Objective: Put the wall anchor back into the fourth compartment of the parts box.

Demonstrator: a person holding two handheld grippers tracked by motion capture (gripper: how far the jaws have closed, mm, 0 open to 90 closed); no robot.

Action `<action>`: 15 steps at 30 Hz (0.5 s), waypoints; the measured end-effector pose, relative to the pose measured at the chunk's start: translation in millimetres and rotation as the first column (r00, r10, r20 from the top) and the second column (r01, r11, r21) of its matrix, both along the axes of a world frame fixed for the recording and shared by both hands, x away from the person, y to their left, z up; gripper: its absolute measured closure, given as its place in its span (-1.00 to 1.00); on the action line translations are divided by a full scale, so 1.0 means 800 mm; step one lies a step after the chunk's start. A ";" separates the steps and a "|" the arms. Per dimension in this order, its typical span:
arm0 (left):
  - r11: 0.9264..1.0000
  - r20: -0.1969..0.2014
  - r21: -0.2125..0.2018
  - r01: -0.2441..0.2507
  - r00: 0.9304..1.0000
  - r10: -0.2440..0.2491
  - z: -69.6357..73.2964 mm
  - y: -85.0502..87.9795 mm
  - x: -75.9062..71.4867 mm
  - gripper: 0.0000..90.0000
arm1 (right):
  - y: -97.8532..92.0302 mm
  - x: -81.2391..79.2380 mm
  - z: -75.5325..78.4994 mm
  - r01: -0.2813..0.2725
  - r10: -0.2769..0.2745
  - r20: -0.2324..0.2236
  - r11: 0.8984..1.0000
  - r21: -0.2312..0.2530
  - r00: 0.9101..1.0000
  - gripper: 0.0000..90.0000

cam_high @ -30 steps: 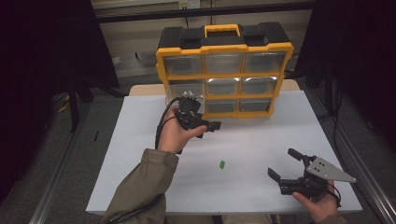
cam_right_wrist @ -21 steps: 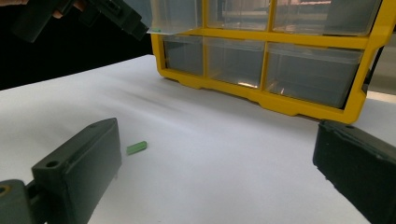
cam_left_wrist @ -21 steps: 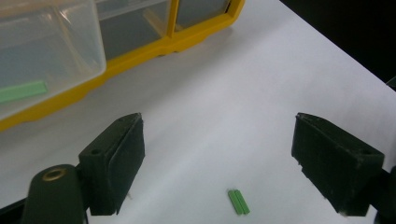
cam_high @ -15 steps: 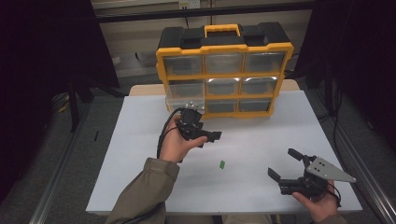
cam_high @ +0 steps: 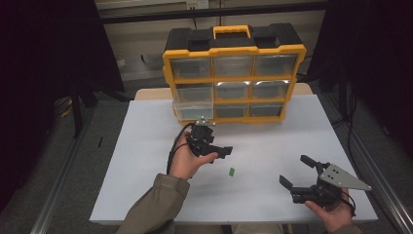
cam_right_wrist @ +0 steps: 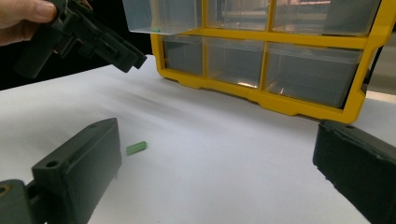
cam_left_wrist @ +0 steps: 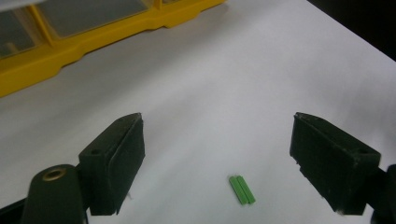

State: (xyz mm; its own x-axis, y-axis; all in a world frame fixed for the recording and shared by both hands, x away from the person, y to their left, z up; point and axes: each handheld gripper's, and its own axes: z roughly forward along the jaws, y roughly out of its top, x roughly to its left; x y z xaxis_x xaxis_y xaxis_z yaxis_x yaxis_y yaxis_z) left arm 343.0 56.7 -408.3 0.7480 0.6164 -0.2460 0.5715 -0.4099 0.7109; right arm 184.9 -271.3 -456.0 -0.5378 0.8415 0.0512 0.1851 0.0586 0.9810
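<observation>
**Left gripper poised over a small green piece, both sets of fingers spread**

In the high view, the left gripper (cam_high: 220,152) sits just left of centre, held above the white tabletop (cam_high: 146,161), with the small green piece (cam_high: 232,171) lying just below and to its right. In the left gripper view the two black fingers (cam_left_wrist: 114,161) stand wide apart and grasp nothing; the green piece (cam_left_wrist: 242,189) lies flat on the tabletop between them, low in the frame, touching neither. It looks like two thin strips side by side, but it is too small to make out further.

The right gripper (cam_high: 298,171) rests at the lower right of the high view, its fingers also released and bare. In its own view the green piece (cam_right_wrist: 136,148) lies left of centre.

The yellow organiser (cam_high: 234,78) stands at the top centre, its lower left drawer (cam_high: 193,110) pulled out a little. The drawers' contents are hard to read through the glare.
</observation>
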 end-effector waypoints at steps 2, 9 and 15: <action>1.000 -0.003 0.000 -0.003 1.000 0.003 -0.005 -0.001 -0.001 -0.60 | 0.000 0.000 0.000 0.000 0.000 -0.001 1.000 0.002 1.000 -0.98; 1.000 0.002 0.011 0.006 1.000 -0.006 -0.018 -0.003 -0.008 -0.61 | 0.000 0.000 0.000 -0.001 0.001 0.000 1.000 0.000 1.000 -0.98; 1.000 0.020 0.022 0.012 1.000 -0.013 -0.029 -0.002 -0.013 -0.60 | 0.000 0.000 0.000 -0.001 0.001 0.000 1.000 0.000 1.000 -0.98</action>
State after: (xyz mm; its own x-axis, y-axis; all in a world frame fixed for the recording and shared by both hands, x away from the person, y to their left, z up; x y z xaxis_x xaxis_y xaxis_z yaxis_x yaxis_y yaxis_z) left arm 333.0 54.8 -431.4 0.7603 0.6121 -0.2175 0.5519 -0.4320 0.7133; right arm 184.9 -271.3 -456.2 -0.5388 0.8409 0.0516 0.1854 0.0586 0.9809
